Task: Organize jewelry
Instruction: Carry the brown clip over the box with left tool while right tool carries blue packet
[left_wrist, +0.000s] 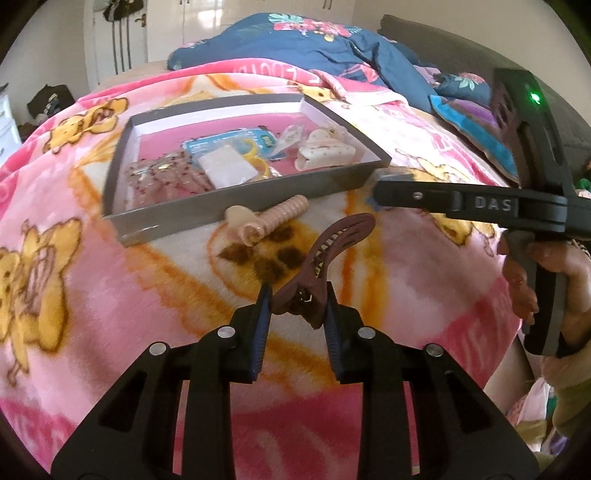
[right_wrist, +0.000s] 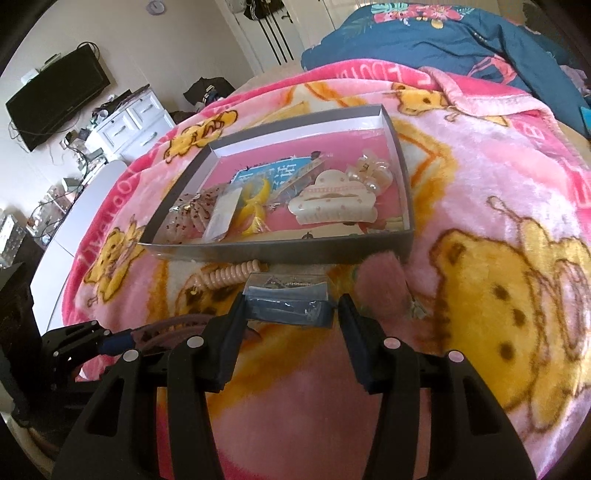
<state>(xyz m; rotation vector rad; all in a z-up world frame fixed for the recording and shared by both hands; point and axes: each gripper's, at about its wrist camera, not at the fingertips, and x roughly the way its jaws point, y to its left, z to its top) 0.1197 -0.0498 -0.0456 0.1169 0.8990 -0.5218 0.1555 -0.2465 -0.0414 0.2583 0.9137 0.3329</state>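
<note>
A grey shallow box (left_wrist: 236, 206) (right_wrist: 280, 253) lies on the pink blanket and holds a cream claw clip (left_wrist: 325, 149) (right_wrist: 334, 203), blue cards and small packets. My left gripper (left_wrist: 297, 295) is shut on a brown hair clip (left_wrist: 332, 243), held just above the blanket in front of the box. A pink ribbed clip (left_wrist: 271, 218) (right_wrist: 229, 275) lies against the box's near wall. My right gripper (right_wrist: 291, 304) is shut on a small blue packet (right_wrist: 288, 299), near the box's front right corner; it shows from the side in the left wrist view (left_wrist: 376, 188).
A pink fluffy pom-pom (right_wrist: 382, 286) lies on the blanket right of the packet. A blue floral duvet (left_wrist: 314, 40) is heaped behind the box. A dresser (right_wrist: 129, 122) and wall TV (right_wrist: 55, 99) stand left of the bed.
</note>
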